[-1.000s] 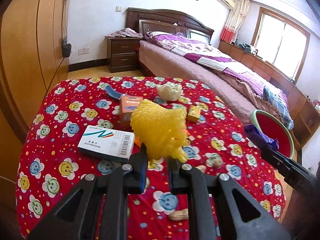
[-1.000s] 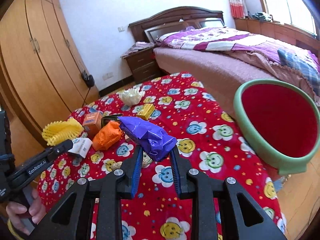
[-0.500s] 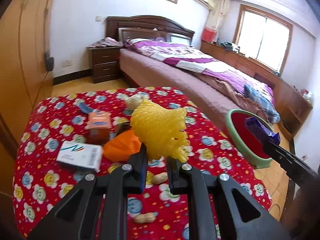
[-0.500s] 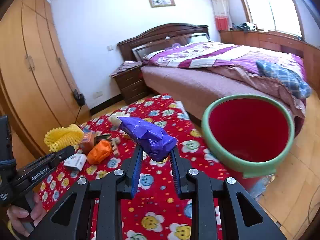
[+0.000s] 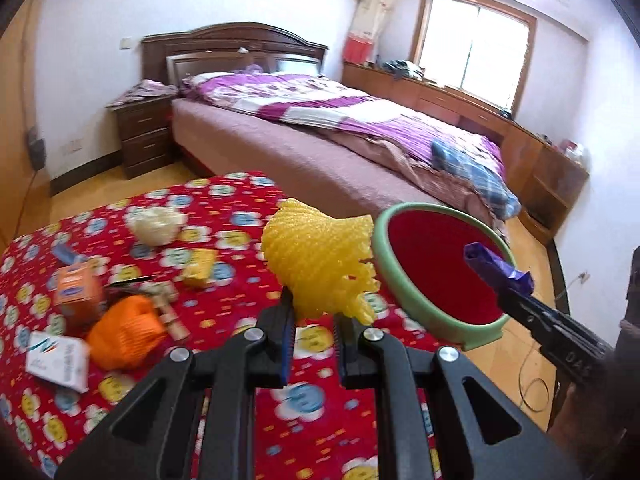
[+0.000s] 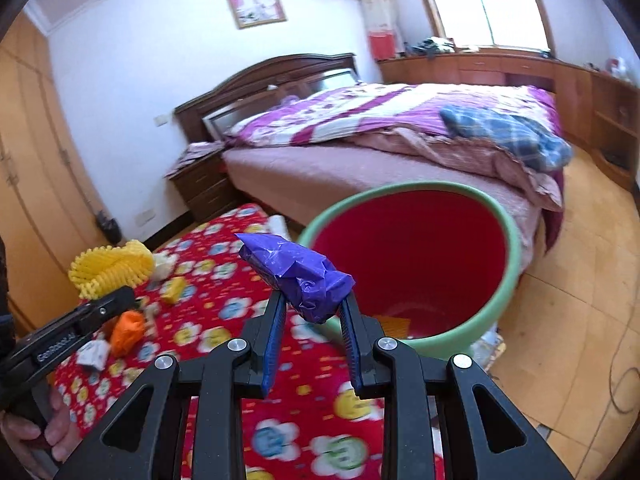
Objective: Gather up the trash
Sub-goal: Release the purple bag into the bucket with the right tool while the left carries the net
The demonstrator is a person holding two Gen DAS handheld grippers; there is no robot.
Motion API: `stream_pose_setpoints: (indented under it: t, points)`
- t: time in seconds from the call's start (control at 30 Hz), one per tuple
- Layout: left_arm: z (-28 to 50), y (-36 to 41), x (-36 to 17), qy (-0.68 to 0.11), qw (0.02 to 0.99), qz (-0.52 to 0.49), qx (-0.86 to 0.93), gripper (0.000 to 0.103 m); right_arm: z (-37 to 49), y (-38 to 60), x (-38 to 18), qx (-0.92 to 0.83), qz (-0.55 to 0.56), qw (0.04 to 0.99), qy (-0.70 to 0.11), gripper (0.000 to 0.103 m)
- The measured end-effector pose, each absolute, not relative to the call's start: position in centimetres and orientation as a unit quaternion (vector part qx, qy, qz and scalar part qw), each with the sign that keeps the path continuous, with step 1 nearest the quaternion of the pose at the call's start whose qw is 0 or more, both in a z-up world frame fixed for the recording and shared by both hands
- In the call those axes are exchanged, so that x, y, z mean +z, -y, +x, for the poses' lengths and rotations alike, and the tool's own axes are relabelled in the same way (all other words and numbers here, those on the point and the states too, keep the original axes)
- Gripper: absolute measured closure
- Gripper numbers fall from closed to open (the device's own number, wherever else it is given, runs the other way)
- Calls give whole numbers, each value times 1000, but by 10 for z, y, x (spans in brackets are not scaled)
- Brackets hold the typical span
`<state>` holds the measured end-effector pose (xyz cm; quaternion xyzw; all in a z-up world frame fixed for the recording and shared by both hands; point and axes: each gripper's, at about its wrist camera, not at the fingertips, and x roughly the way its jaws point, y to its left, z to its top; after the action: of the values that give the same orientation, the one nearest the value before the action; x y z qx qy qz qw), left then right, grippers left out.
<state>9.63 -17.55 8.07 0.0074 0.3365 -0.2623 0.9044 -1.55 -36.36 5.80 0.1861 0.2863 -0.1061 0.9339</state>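
Yellow foam net (image 5: 320, 264) clamped in left gripper (image 5: 314, 316); purple wrapper (image 6: 298, 276) pinched in right gripper (image 6: 312, 316). Rec: centre both over green-rimmed bin (image 6: 508, 280) before releasing.

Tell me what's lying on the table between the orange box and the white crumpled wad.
In the left wrist view, only bare tablecloth shows between the orange box and the white wad; a blue item lies off to the left.

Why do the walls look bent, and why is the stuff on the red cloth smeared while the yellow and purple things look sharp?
Both views: a fisheye lens bows the room. Left wrist view: the yellow foam net is crisp; the orange box is streaked. Right wrist view: the purple wrapper is sharp, the red tablecloth blurred, the window glaring white.
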Motion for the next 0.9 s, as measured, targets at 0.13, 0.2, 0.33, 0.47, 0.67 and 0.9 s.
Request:
stream_pose_setpoints:
  t: [0.13, 0.2, 0.33, 0.47, 0.67, 0.9]
  points:
    - [102, 211, 75, -346, 893, 18, -287, 88, -17, 389, 46, -123, 205, 926, -293, 76]
    - [104, 225, 72, -350, 888, 23, -298, 88, -16, 399, 40, -125, 213, 923, -296, 76]
    - [107, 254, 66, -352, 881, 40, -314, 88, -14, 414, 34, -132, 219, 919, -299, 75]
    - [111, 279, 61, -355, 871, 54, -334, 88, -11, 426, 30, -139, 221, 919, -296, 73]
    - [114, 304, 56, -357, 862, 66, -354, 68, -12, 436, 25, -140, 227, 919, -290, 71]
    - [118, 308, 53, -362, 859, 54, -358, 61, -15, 443, 21, -137, 243, 917, -285, 64]
